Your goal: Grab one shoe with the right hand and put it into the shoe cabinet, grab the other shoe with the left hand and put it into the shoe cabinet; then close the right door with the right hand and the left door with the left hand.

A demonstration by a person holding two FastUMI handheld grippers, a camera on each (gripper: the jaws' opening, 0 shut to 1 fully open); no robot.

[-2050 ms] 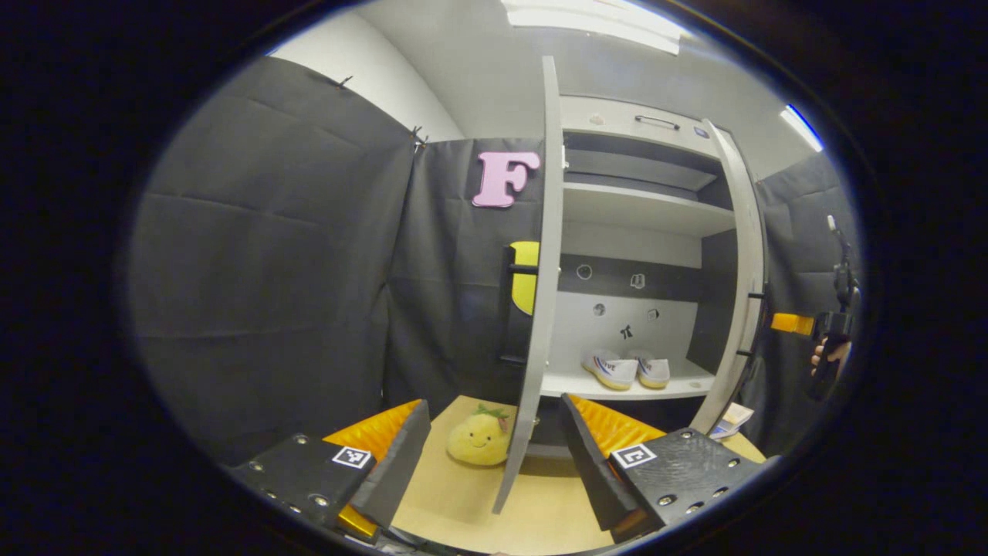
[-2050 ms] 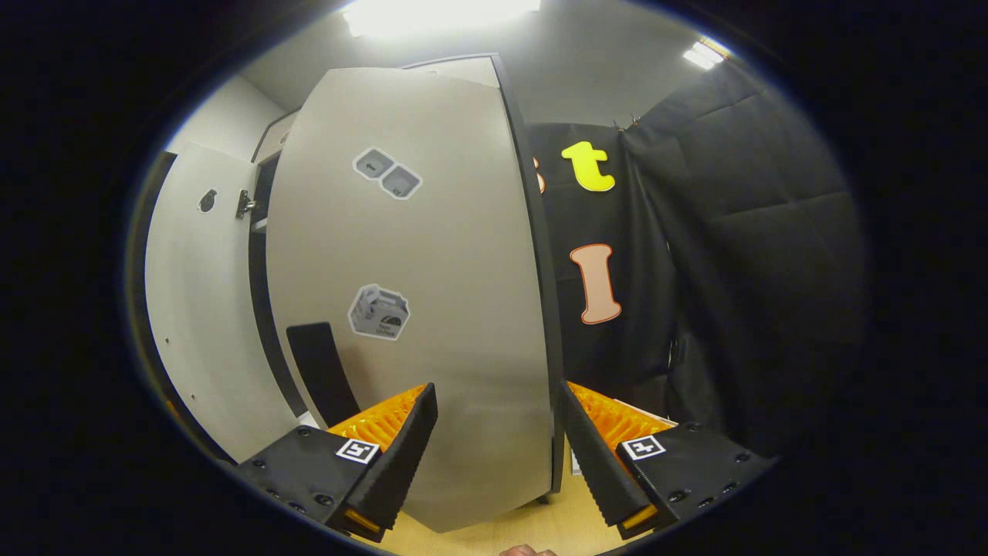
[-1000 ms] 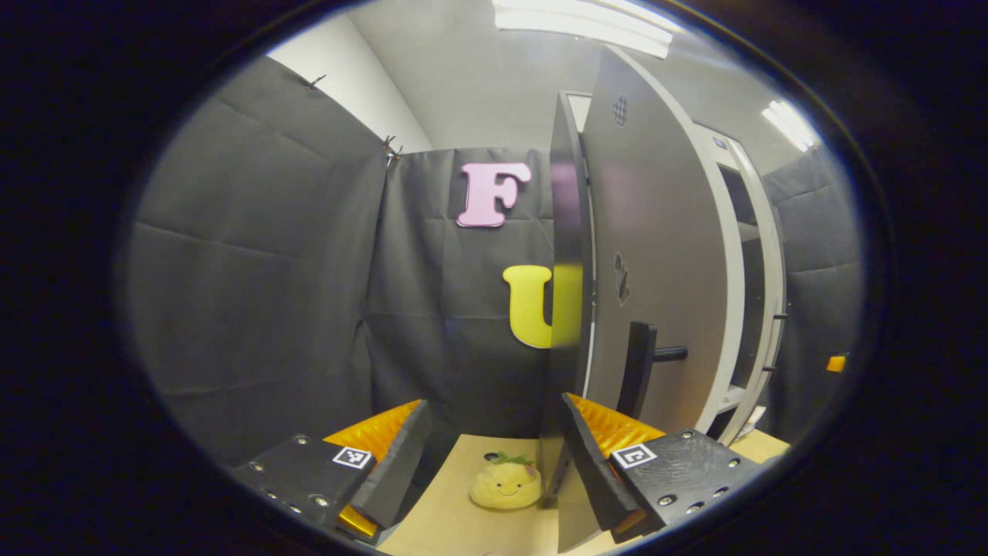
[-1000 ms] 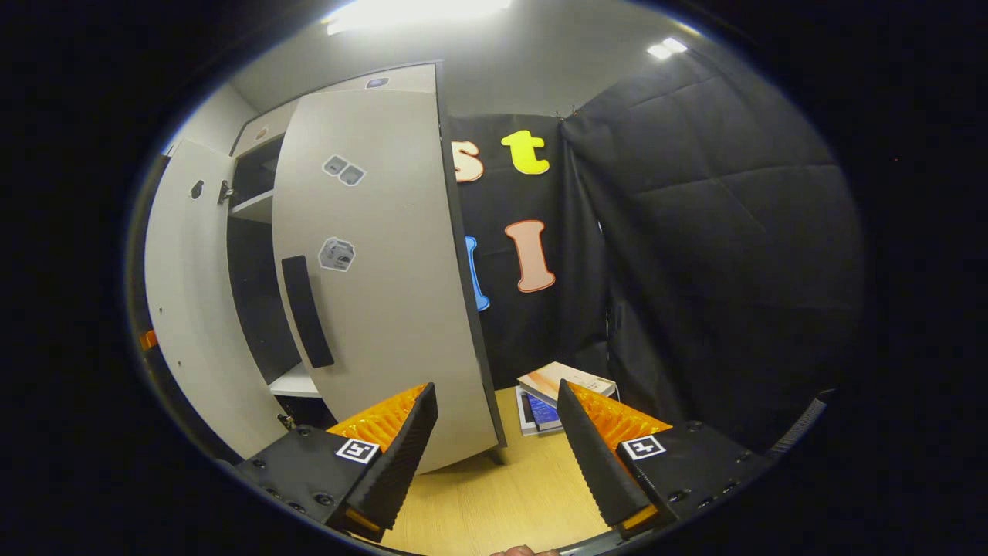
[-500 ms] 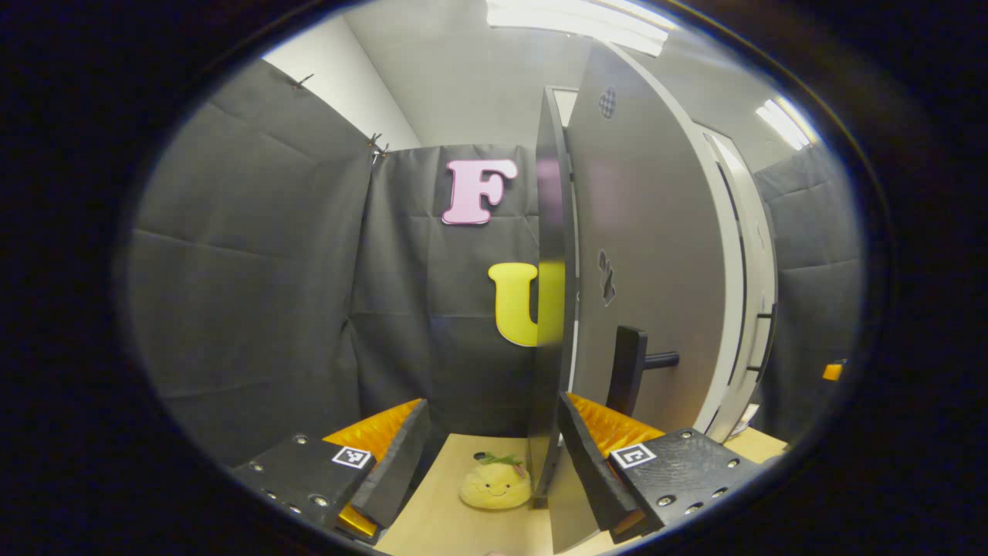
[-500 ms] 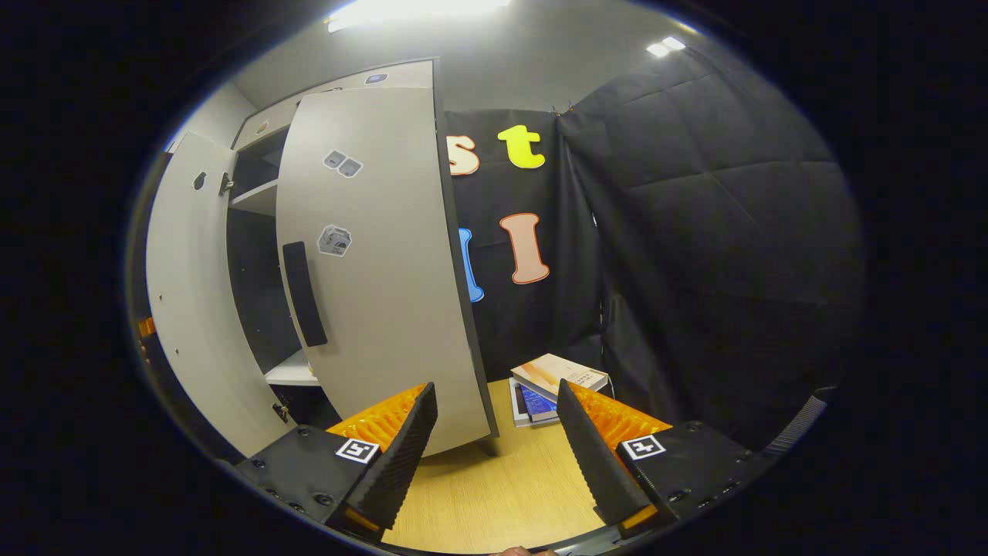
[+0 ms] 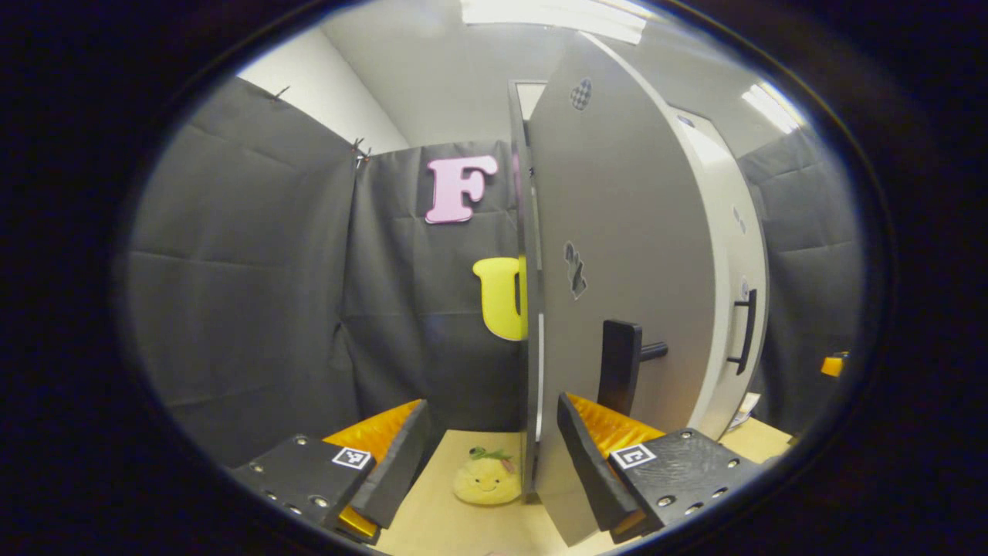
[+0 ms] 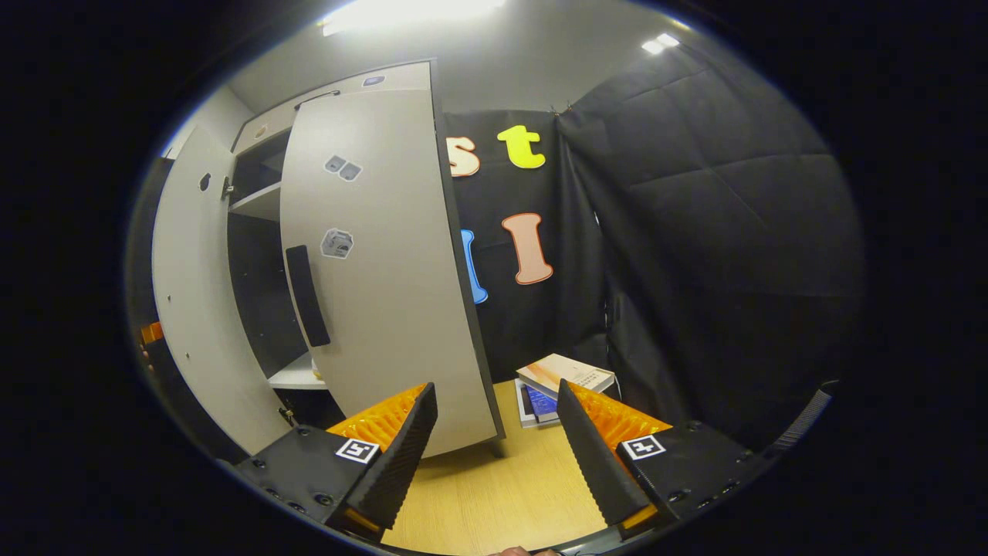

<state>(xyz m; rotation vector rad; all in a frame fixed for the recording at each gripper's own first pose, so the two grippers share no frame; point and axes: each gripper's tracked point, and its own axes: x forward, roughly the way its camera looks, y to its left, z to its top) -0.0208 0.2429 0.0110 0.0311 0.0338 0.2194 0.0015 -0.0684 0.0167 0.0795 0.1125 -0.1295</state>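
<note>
Both sets of jaws stood apart and gripped nothing: the left gripper (image 7: 494, 455) sat at the edge of the left door (image 7: 625, 255), the right gripper (image 8: 498, 448) short of the right door (image 8: 378, 255). Door-closing was judged the step in hand; both doors were part-swung, the cabinet (image 8: 258, 239) gap between them open. Each door likely needs a further push until flush. Shoes could not be seen; presumably on the shelf (image 8: 297, 376) inside. A plush toy (image 7: 486, 479) and books (image 8: 559, 382) lay on the bench (image 8: 494, 494).
</note>
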